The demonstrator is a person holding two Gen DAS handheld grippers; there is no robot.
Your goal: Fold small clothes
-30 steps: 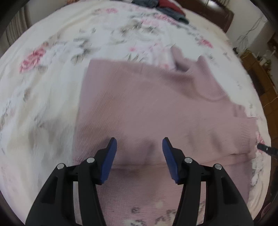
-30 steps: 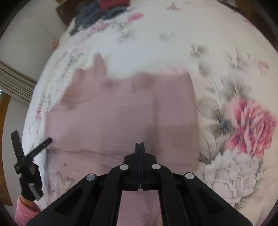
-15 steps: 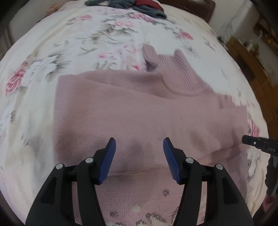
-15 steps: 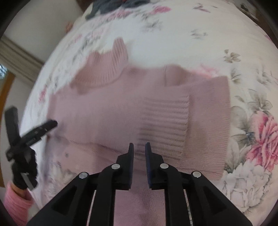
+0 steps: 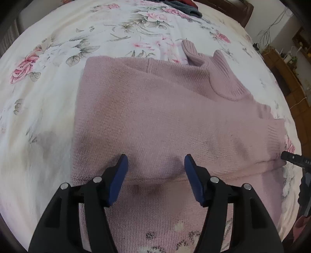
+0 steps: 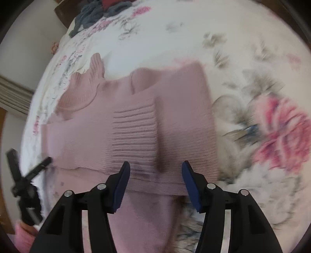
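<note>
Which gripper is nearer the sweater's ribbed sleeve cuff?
Right. The right gripper hovers open just before the ribbed cuff; the left gripper is over the sweater's opposite side.

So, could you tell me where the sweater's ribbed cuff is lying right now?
In the right wrist view, the ribbed cuff lies folded onto the middle of the pink sweater, just ahead of the right gripper.

The sweater (image 5: 165,120) is a dusty mauve-pink knit, with a ribbed collar (image 5: 219,77) and ribbed cuff (image 6: 134,136) in that same shade and a small grey-and-white flower motif near its hem. Under the sweater, the bedsheet (image 5: 48,109) is creamy white, printed with pink roses and grey-green leaves. Both grippers are black with blue pads (image 5: 116,179); beyond the sweater's collar lie dark grey-blue and red clothes (image 6: 97,13).
</note>
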